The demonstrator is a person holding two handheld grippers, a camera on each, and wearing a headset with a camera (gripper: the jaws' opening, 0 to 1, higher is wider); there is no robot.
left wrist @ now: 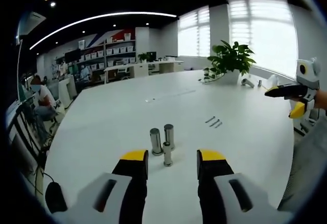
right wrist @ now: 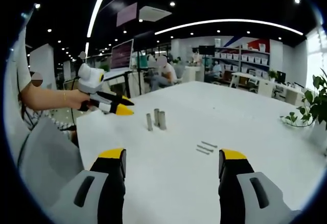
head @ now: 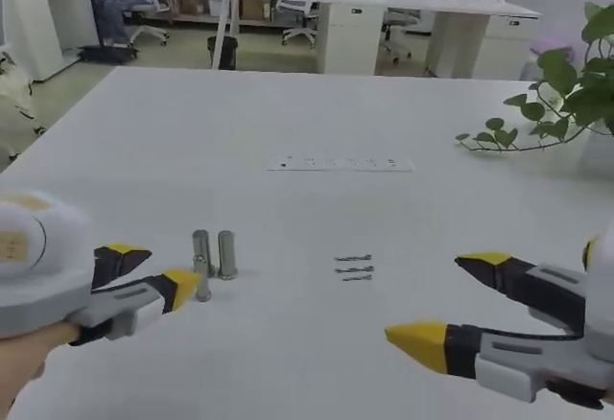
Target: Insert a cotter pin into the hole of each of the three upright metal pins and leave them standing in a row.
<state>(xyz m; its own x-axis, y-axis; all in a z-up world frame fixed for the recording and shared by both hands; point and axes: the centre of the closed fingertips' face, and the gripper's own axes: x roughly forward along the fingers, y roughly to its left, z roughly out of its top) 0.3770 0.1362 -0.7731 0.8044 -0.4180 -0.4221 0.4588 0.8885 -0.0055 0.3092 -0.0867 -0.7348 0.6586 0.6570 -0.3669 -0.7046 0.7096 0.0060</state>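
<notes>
— Where are the tools?
— My left yellow-tipped gripper (head: pixel 156 267) is spread wide and empty, just beside the three upright grey metal cylinder pins (head: pixel 226 254); my right yellow-tipped gripper (head: pixel 435 297) is spread too, gripping nothing.
— And the cotter pins?
— Three thin wire cotter pins (head: pixel 353 268) lie flat on the white table (head: pixel 317 113), right of the cylinders and apart from them; the cylinders cluster, two side by side, one in front.

The left hand-held gripper (head: pixel 169 266) hovers just left of the metal pins (head: pixel 226 252), jaws spread and pointing at them, with the person's hand (head: pixel 21 364) behind it. The right hand-held gripper (head: pixel 425 297) hangs well right of the pins, jaws spread wide.
</notes>
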